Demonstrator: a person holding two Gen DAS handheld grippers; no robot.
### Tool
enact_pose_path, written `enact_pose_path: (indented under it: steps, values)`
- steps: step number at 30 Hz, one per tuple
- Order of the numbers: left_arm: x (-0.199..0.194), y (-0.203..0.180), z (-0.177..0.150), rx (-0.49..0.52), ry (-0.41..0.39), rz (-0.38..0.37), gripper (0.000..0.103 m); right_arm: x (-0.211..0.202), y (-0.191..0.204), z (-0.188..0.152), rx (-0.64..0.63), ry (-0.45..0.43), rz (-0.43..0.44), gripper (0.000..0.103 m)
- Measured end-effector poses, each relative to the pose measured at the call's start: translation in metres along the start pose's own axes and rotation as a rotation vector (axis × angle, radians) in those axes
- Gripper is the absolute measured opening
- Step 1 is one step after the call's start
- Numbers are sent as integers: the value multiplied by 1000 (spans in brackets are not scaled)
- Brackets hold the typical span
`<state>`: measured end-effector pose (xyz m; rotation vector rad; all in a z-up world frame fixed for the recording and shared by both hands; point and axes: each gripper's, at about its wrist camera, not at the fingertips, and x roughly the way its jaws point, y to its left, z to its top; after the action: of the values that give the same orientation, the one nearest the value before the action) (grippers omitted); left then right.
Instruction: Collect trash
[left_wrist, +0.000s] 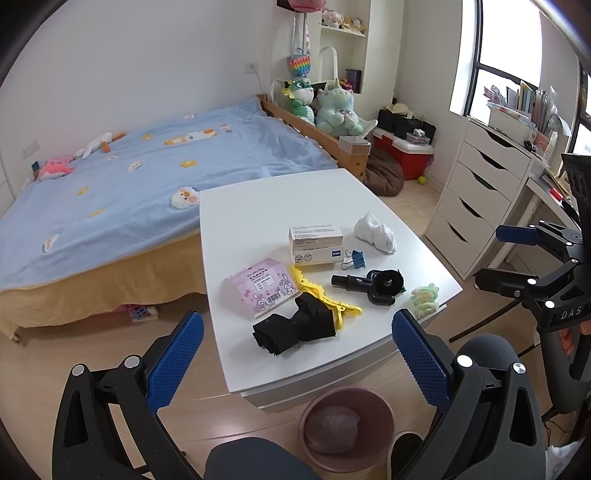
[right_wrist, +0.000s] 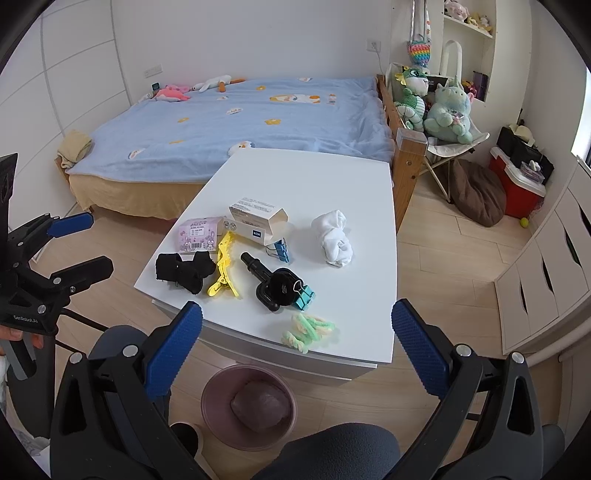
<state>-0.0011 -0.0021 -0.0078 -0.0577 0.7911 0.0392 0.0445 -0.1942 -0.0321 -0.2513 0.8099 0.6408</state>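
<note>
Both grippers hover wide open and empty over the near edge of the white table: left gripper, right gripper. Trash on it: one white carton, long axis running 10 to 4 o'clock in the right view, its open flap toward 4; one pink packet beside it at 9. One pink bin stands on the floor below, at 6.

Bright daylight from the window, soft shadows, sharp focus, fisheye bending, dark vignetted corners
</note>
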Motion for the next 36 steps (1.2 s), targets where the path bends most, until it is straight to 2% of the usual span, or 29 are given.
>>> enact_pose_path:
  steps: [36]
  values:
    - [1, -4, 1, 2, 5, -2, 98, 6, -2, -6, 1, 10, -3, 100]
